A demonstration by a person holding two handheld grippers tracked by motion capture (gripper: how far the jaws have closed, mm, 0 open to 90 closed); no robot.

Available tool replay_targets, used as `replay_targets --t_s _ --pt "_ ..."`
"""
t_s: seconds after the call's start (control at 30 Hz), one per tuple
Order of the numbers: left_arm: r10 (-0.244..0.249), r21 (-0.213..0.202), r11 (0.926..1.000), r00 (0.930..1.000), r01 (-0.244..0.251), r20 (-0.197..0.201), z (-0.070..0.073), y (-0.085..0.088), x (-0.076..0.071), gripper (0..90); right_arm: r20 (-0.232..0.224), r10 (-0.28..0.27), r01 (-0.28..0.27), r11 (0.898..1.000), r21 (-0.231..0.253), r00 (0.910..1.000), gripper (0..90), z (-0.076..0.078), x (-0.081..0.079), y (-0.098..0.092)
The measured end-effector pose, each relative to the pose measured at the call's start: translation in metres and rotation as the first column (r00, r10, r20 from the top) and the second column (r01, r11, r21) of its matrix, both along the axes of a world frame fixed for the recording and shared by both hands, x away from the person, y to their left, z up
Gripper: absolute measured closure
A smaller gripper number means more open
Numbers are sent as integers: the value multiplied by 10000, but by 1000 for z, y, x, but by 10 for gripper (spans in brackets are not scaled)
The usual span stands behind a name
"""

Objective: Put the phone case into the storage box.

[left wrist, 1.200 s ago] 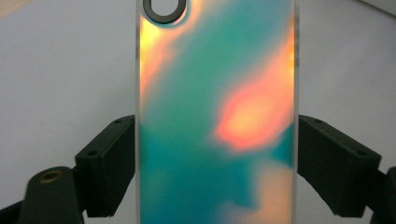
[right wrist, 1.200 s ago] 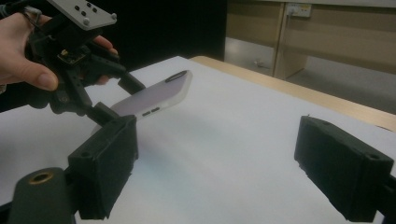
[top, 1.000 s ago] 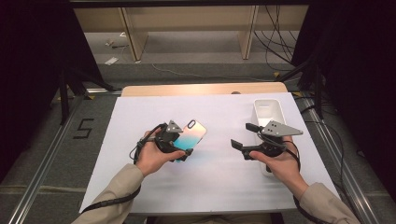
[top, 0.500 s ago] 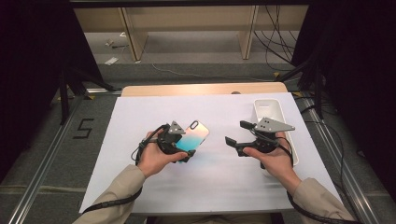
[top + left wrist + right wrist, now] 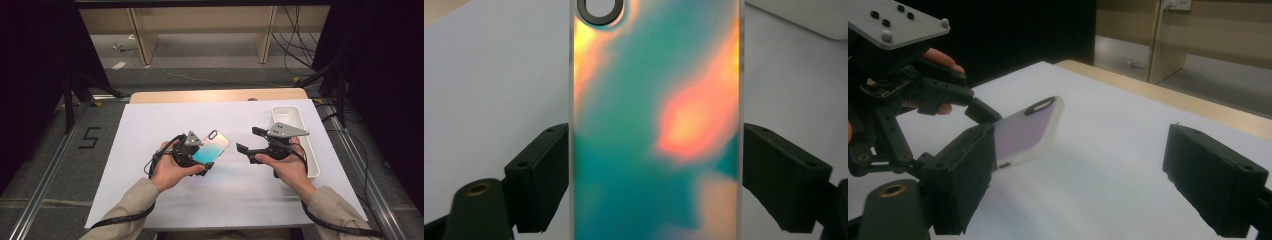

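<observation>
A phone case [image 5: 211, 148] with a teal and orange sheen and a black-ringed camera hole is held a little above the white sheet, left of centre. My left gripper [image 5: 196, 156] is shut on its long sides. In the left gripper view the case [image 5: 654, 125] stands upright between both black jaws. My right gripper [image 5: 248, 140] hovers open to the right of the case, pointing at it, with nothing between its jaws. In the right gripper view the case [image 5: 1030, 127] appears pale lilac, just beyond my own left jaw, apart from it.
A long white tray [image 5: 286, 111] lies at the sheet's right side, partly behind my right hand. A white sheet [image 5: 165, 115] covers most of the wooden table [image 5: 215, 95]. Dark floor and metal rails surround the table.
My right gripper has moved left, away from the white tray and closer to the phone case. The left gripper keeps its hold on the case and has barely shifted.
</observation>
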State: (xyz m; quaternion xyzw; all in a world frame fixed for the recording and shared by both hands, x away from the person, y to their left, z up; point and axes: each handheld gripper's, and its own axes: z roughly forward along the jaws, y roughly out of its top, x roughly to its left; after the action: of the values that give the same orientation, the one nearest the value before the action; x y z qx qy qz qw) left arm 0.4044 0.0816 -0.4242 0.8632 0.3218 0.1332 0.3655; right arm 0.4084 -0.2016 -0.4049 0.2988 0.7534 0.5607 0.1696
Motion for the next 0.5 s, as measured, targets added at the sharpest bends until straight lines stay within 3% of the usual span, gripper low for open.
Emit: replay_targets --t_s 0.5 --pt "-338 -33 9994 9993 339 149 0 -14 -6 171 -212 49 -50 10000 -45 9998 151 -4 11 13"
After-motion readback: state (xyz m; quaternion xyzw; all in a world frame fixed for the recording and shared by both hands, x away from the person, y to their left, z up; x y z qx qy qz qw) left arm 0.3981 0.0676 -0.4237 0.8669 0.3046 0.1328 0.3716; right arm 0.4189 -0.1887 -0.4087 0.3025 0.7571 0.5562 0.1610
